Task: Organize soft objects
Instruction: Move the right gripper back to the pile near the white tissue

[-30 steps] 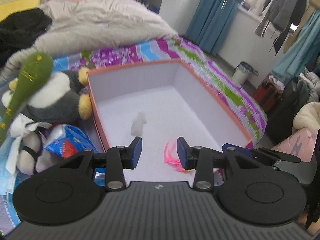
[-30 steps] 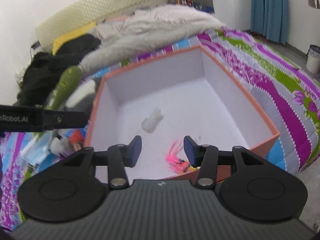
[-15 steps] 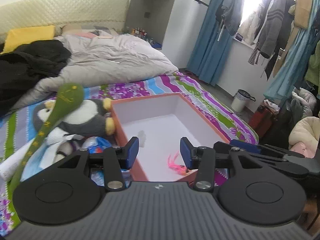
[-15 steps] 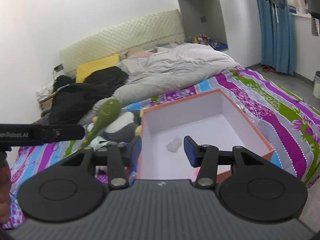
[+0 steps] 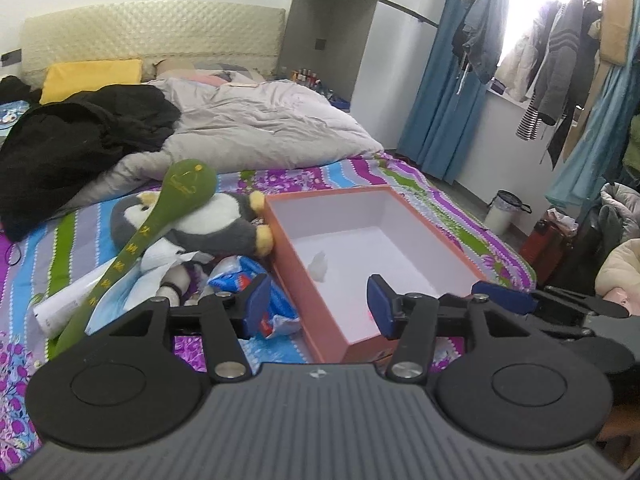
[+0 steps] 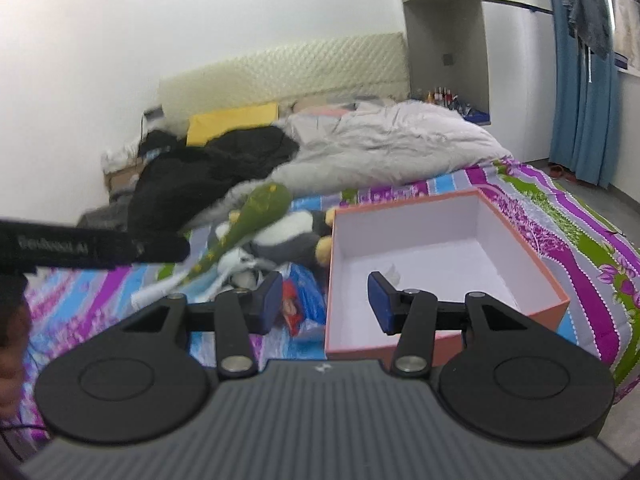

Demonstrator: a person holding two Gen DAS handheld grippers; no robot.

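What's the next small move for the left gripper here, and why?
Probably swing the left gripper, jaws just opened and empty, toward the green plush club lying across the penguin plush. The pile sits outside the orange box, which holds only a small white item, and the club lies on top.

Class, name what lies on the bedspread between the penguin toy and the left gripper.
A crumpled blue snack bag lies between the penguin toy and the left gripper, shown in the left wrist view.
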